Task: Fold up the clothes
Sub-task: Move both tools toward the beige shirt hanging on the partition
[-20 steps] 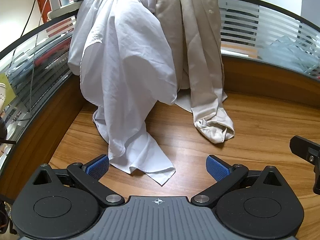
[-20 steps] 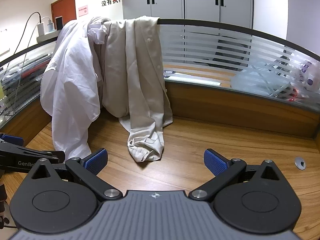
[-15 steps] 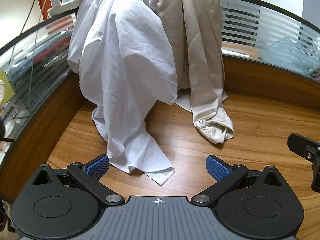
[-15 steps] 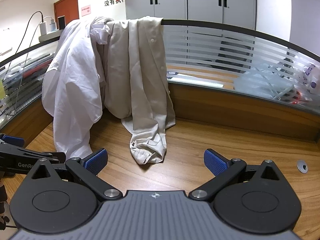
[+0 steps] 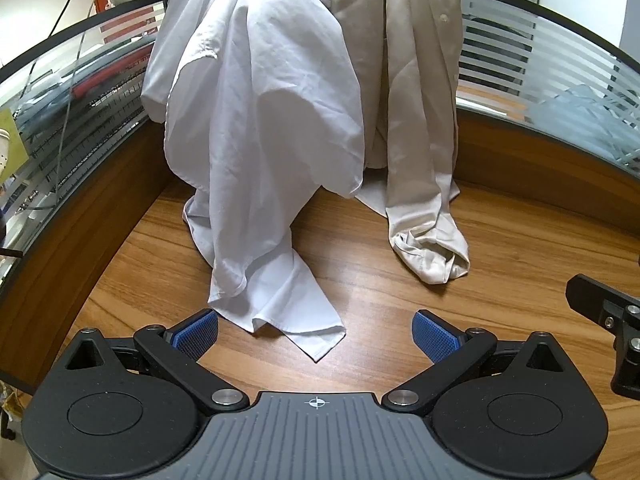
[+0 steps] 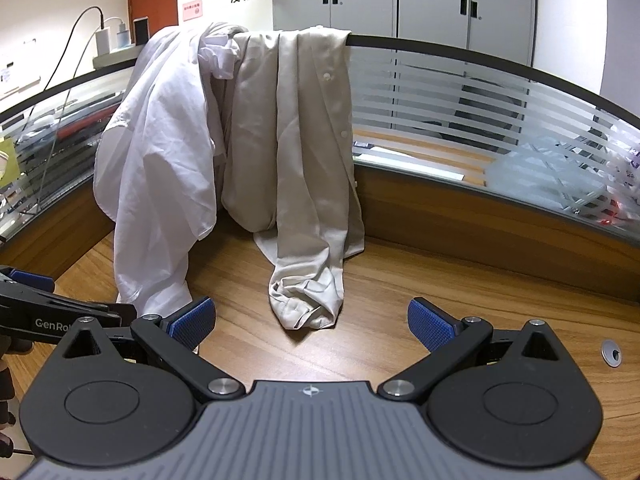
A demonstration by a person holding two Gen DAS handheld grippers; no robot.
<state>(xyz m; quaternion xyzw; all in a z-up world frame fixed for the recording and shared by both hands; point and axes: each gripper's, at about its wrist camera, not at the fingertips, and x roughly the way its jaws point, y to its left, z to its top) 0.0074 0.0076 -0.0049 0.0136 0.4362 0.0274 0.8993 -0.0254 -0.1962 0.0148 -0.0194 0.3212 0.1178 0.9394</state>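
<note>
Starting at the left, we find the white shirt (image 5: pixel 256 128) draped over the top rail of the glass partition (image 5: pixel 520 60), its lower end trailing onto the wooden desk (image 5: pixel 380 272). We hold the left gripper (image 5: pixel 316 332) tilted down over the desk with its blue pads (image 5: pixel 198 330) spread fully apart and nothing between them; the shirt's hem lies just ahead of the gap. Just to the right hangs the beige shirt (image 6: pixel 304 152), its bunched cuff resting on the desk. We keep the right gripper (image 6: pixel 310 320) equally wide and empty, facing that cuff.
</note>
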